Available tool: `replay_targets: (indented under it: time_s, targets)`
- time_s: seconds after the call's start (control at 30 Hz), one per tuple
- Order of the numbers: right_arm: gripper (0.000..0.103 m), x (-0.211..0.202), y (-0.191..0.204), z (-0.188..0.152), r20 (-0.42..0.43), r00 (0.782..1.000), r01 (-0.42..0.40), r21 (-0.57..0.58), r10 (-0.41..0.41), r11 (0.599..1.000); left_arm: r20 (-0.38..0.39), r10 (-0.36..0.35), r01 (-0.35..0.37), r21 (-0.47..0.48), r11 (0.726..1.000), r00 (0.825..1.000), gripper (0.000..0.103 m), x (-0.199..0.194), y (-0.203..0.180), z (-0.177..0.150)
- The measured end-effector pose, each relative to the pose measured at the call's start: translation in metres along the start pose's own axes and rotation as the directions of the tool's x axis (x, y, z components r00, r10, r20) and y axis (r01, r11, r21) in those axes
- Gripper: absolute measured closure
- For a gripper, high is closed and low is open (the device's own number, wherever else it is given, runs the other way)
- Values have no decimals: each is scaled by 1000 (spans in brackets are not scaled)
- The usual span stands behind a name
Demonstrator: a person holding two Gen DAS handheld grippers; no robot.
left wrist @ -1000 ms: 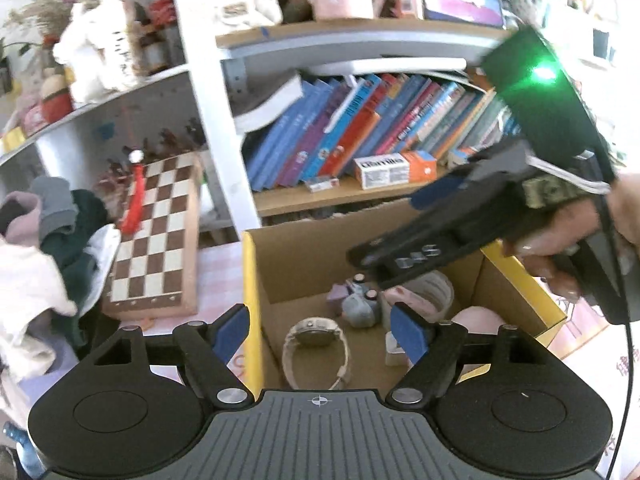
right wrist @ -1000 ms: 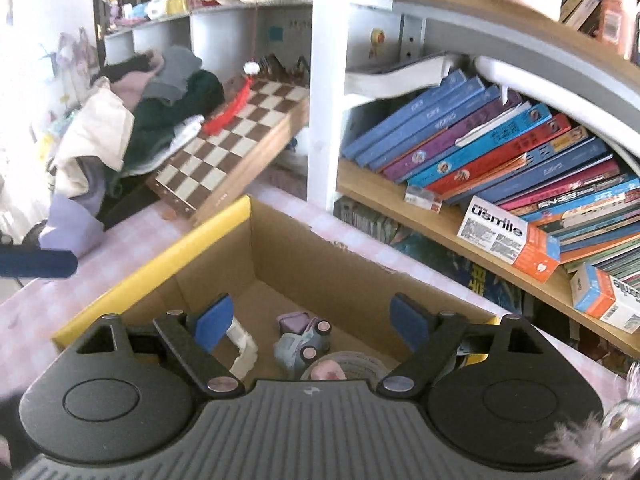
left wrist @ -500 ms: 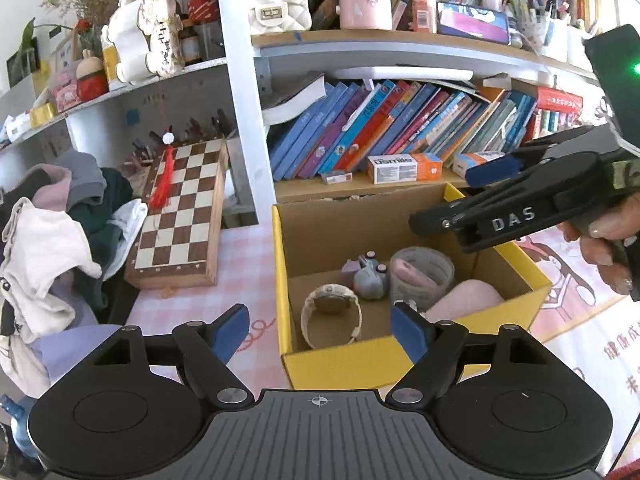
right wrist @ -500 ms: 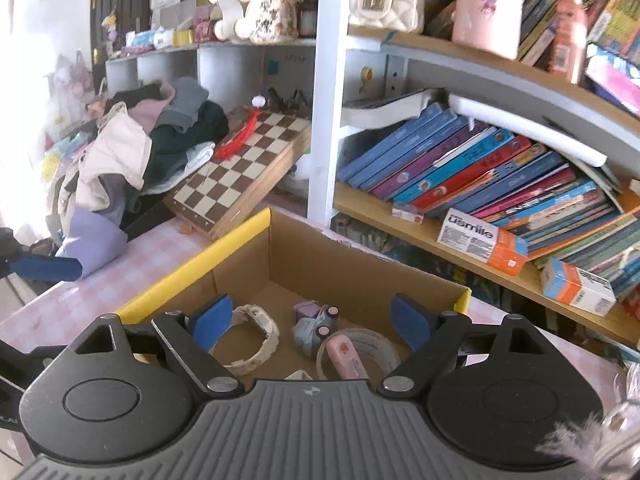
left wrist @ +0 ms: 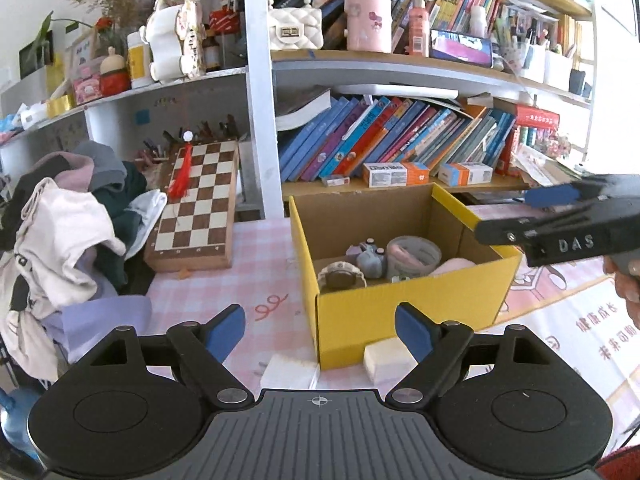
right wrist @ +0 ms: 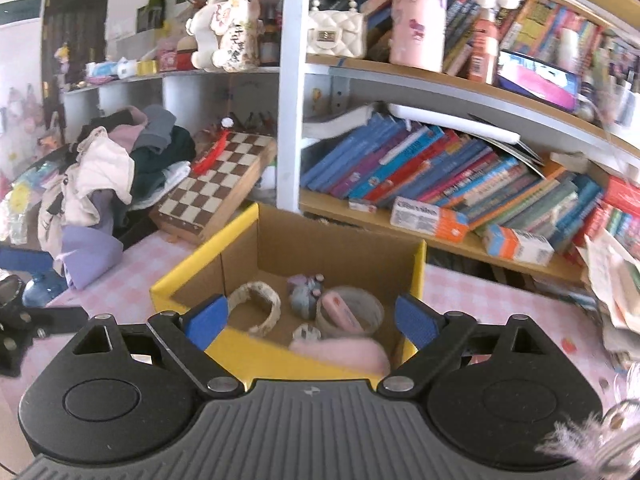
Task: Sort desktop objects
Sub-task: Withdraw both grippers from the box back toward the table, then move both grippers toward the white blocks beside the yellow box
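A yellow cardboard box (left wrist: pixel 400 316) (right wrist: pixel 188 268) stands open on the pink checked cloth. Inside lie a pale wristwatch (left wrist: pixel 340 278) (right wrist: pixel 260 306), a grey-purple toy (left wrist: pixel 370 258) (right wrist: pixel 306 294), a clear round tub (left wrist: pixel 414 254) (right wrist: pixel 352 312) and a pink fluffy piece (left wrist: pixel 452 268) (right wrist: pixel 340 352). Two white blocks (left wrist: pixel 290 370) (left wrist: pixel 386 360) rest against the box's front. My left gripper (left wrist: pixel 320 330) hovers before the box, jaws opening, nothing between them. My right gripper (right wrist: pixel 312 318) (left wrist: pixel 516 214) is over the box's right near corner, jaws opening and empty.
A chessboard (left wrist: pixel 196 204) leans behind the box on the left, beside a pile of clothes (left wrist: pixel 68 232). A white shelf post (left wrist: pixel 260 100) and a crowded row of books (left wrist: pixel 380 140) stand right behind the box. A hand (left wrist: pixel 624 280) holds the right gripper.
Both grippers have drawn back from the box, which now shows whole and farther off. The right gripper has slid from over the box to its right side. Both jaws stand slightly wider.
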State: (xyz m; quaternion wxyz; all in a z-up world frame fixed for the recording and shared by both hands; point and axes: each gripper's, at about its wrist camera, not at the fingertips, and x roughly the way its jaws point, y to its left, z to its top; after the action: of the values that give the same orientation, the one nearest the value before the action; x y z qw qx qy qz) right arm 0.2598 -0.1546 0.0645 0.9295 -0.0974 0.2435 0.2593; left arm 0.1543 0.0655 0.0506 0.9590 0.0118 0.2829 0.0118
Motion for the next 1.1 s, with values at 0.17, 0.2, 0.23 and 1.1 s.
replay_targets:
  time_s: [0.17, 0.2, 0.23, 1.1]
  targets:
    - [10, -21, 13, -20, -14, 998, 54, 18, -54, 998, -6, -21, 21, 7, 1000, 1000, 18, -11, 7, -13]
    - [10, -24, 16, -24, -15, 998, 65, 20, -64, 998, -7, -25, 25, 10, 1000, 1000, 18, -12, 8, -16]
    - [9, -28, 18, -28, -16, 997, 75, 22, -75, 997, -9, -30, 30, 12, 999, 1000, 18, -14, 9, -18]
    - [0, -44, 89, -92, -136, 976, 175, 39, -169, 984, -86, -80, 89, 113, 990, 993, 15, -31, 18, -65]
